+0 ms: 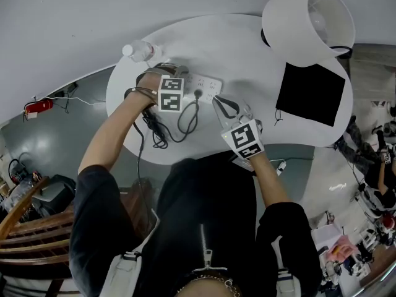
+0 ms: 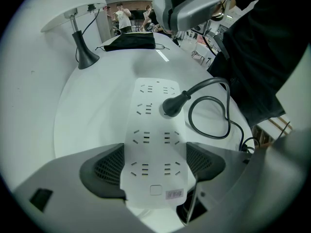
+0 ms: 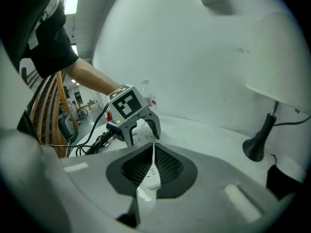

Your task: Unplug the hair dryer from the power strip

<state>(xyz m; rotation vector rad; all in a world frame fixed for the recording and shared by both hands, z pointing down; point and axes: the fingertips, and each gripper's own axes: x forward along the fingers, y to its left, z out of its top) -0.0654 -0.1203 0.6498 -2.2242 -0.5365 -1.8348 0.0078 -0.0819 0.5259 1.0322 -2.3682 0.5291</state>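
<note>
A white power strip [image 1: 201, 85] lies across the round white table [image 1: 185, 42]. One black plug [image 1: 198, 94] sits in it, and its black cord [image 1: 187, 121] loops toward the table's near edge. In the left gripper view the plug [image 2: 172, 105] stands in the strip's [image 2: 151, 144] right row of sockets. My left gripper [image 1: 167, 73] points steeply down and is shut on the strip's end, a pad [image 2: 104, 171] pressed against each long side. My right gripper [image 1: 218, 102] is shut on nothing, its tip just right of the plug and aimed along the strip [image 3: 151, 171].
A clear water bottle [image 1: 139, 50] lies at the table's far left. A white lamp [image 1: 309, 23] and a black cloth [image 1: 309, 93] take up the right side. More black cable [image 1: 154, 132] is bunched at the near left edge.
</note>
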